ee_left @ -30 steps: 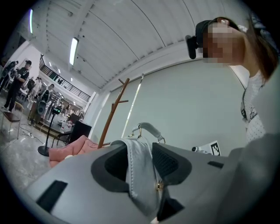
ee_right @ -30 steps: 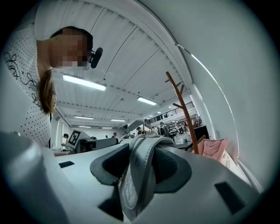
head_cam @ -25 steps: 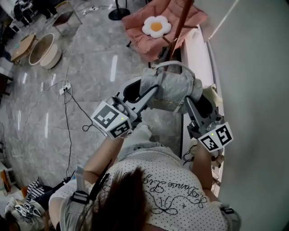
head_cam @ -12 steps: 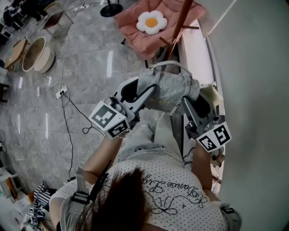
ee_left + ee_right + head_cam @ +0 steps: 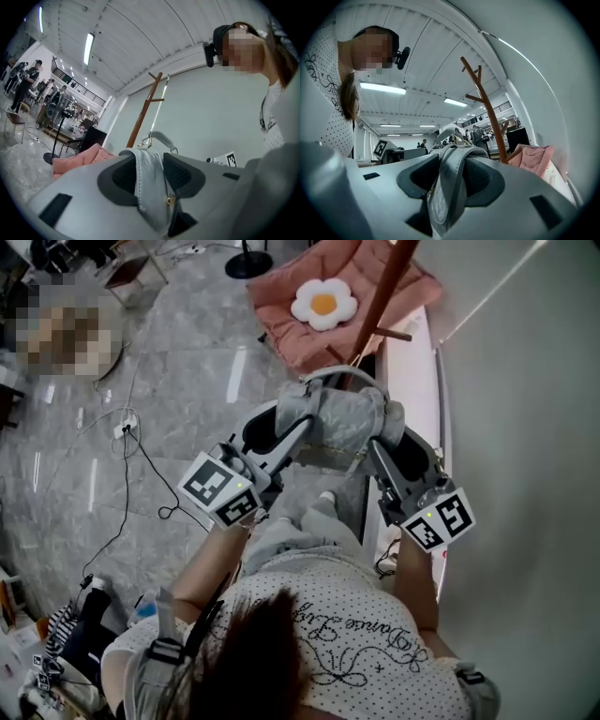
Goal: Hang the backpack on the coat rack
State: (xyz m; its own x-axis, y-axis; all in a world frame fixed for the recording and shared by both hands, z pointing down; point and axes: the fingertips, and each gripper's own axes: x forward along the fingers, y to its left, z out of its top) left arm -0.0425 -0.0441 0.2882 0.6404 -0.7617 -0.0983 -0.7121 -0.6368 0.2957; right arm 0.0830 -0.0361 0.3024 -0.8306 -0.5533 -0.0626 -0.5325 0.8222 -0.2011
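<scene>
Head view looks down on a pale grey, soft fabric backpack (image 5: 342,423) held in the air between the two grippers, in front of the person's chest and well above the grey marbled floor (image 5: 187,381). The left gripper (image 5: 274,427) has its jaws closed on a fold of grey material at the bag's left side. In the left gripper view that fold, with a small gold stud on it, fills the gap between the pads. The right gripper (image 5: 392,442) grips the opposite side in the same way, its jaws clamped on a grey strap-like band and apart only by the thickness of what they pinch.

The bag's curved grey top handle (image 5: 337,376) stands up at the far edge, towards the tall reddish-brown wooden coat rack (image 5: 384,287). Its pole rises just beyond the bag, beside the white wall. A pink padded chair (image 5: 281,310) with a flower-shaped cushion (image 5: 323,298) sits behind the pole.

Picking up looks finished, and the bag is close to the rack, but the handle is on no peg. What seems left is to raise the bag, pass the handle over a branch, lower it until it hangs, and release both grips.
</scene>
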